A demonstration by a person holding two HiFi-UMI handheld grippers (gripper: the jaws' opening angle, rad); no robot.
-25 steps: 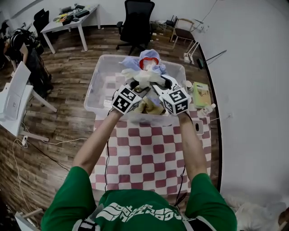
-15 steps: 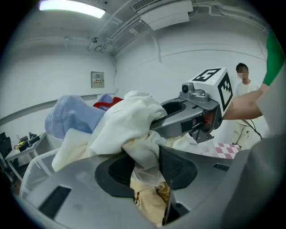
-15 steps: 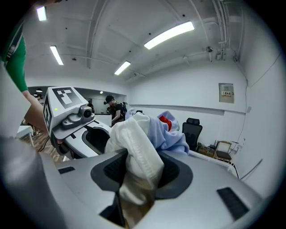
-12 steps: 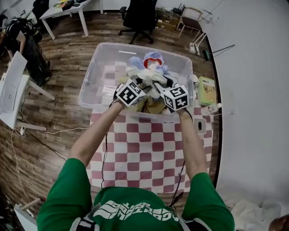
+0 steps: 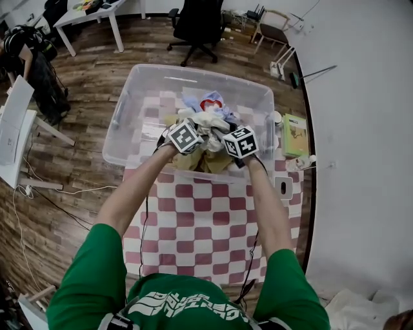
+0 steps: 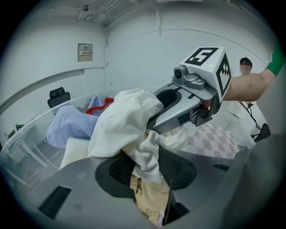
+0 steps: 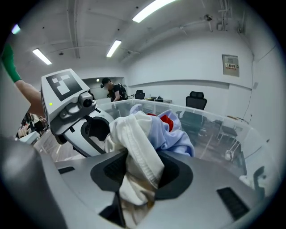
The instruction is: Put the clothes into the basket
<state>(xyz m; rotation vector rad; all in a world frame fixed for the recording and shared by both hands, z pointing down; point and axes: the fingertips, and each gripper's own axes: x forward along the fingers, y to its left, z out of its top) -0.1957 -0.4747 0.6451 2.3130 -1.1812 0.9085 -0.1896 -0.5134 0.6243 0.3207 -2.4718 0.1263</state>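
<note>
Indoors, left gripper [image 5: 197, 131] and right gripper [image 5: 224, 136] pinch clothes [image 5: 208, 120] over basket [image 5: 129, 97] on checkered cloth [image 5: 206, 219], wooden floor [image 5: 84, 174].

Lighting bright, even, from overhead; ceiling strip lights [image 7: 154, 8] blown out. Shadows on floor [image 5: 84, 109] faint. Head view sharp, edges bent. Gripper views: heavy fisheye, dark vignette at corners, clothes [image 6: 129, 129] nr lens slightly soft.

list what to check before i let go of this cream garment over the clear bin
1. Left tongs clamped on the cream fabric garment: ok
2. Right tongs clamped on the same garment: ok
3. Garment over the clear plastic bin: ok
4. Free floor in the bin beside the pale blue and red clothes: ok
5. Garment's hanging end inside the near rim: cannot tell
</note>
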